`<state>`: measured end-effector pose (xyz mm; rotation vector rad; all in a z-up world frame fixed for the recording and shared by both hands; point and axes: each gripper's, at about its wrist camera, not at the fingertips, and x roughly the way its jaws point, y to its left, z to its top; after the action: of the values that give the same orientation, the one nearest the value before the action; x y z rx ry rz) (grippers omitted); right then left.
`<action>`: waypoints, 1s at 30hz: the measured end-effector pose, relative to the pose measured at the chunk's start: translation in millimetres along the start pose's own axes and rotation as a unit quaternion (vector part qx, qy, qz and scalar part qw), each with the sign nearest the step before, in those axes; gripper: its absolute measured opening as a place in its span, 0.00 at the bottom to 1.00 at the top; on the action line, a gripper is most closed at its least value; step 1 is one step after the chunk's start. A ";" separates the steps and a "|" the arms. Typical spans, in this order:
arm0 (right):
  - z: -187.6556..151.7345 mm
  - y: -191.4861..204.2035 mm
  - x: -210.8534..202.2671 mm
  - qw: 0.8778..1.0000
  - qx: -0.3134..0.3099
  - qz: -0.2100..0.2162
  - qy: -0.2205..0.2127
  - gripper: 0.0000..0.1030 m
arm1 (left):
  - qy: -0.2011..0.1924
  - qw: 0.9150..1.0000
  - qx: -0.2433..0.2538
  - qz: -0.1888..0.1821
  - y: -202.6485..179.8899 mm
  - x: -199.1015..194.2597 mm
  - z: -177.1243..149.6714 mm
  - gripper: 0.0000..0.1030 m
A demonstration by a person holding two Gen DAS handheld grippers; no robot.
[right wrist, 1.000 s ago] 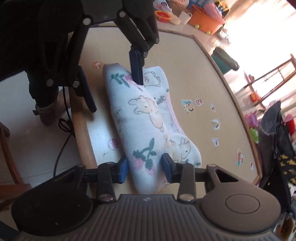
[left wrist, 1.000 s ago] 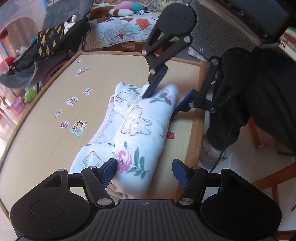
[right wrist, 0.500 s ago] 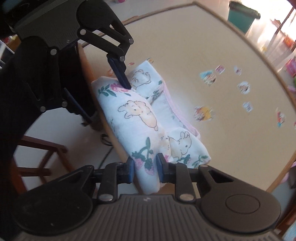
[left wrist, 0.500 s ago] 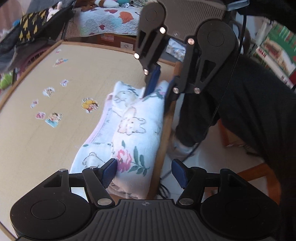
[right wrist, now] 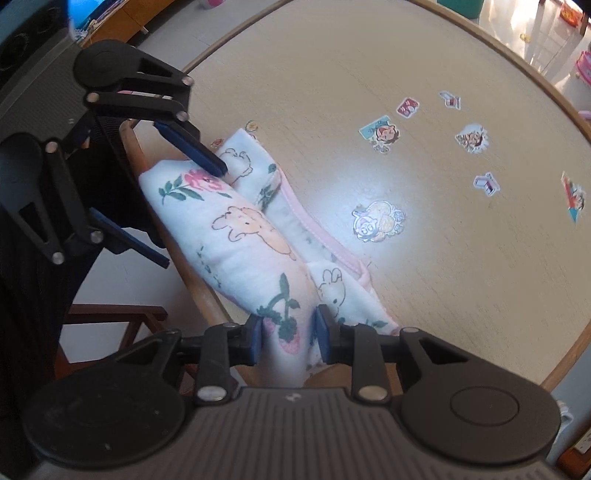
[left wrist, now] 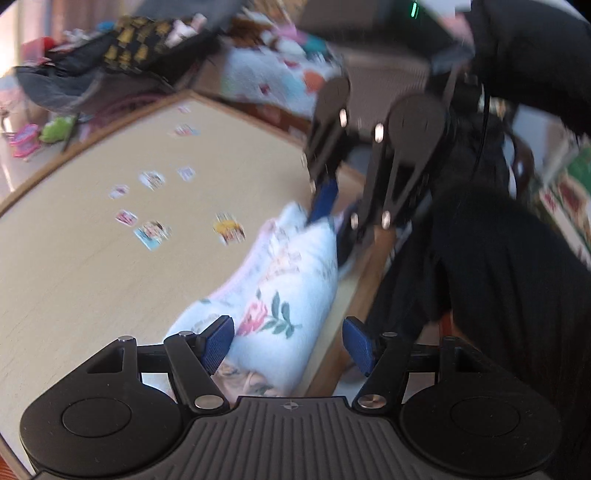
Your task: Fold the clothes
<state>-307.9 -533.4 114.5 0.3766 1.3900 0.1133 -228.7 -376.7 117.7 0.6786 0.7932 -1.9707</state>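
1. A pale wooden desk (right wrist: 424,258) with a darker raised rim, cartoon stickers (right wrist: 378,220) scattered over its top.
2. Bright daylight falls on the floor (right wrist: 524,26) beyond it.
3. A patterned quilt (left wrist: 269,79) and piled dark bags (left wrist: 110,59) lie behind.

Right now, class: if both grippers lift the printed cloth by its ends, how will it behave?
The cloth would probably sag in the middle: it is soft and bunched into a loose roll. It looks light, so the right gripper pinching one end should hold it. The loose folds may well fall open, since the left gripper stands wide around it.
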 end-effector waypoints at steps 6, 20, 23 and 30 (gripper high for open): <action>-3.1 -1.2 0.5 1.000 -0.003 0.006 -0.007 0.31 | 0.016 0.999 0.034 0.001 -16.3 7.9 -4.8 0.55; -93.2 75.7 -7.6 0.960 -0.152 -0.168 -0.163 0.46 | 0.045 0.999 -0.017 -0.019 25.6 16.2 12.4 0.45; -94.2 81.7 -3.5 0.951 -0.164 -0.194 -0.177 0.46 | 0.048 0.998 -0.020 -0.022 28.5 20.1 14.4 0.45; -85.7 71.0 -1.2 0.949 -0.138 -0.201 -0.199 0.37 | 0.050 0.998 -0.023 -0.025 28.4 18.5 11.4 0.48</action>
<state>-381.5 -450.8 127.4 -0.1206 1.0062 -0.1000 -214.2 -406.5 104.3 0.7404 0.9215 -1.9703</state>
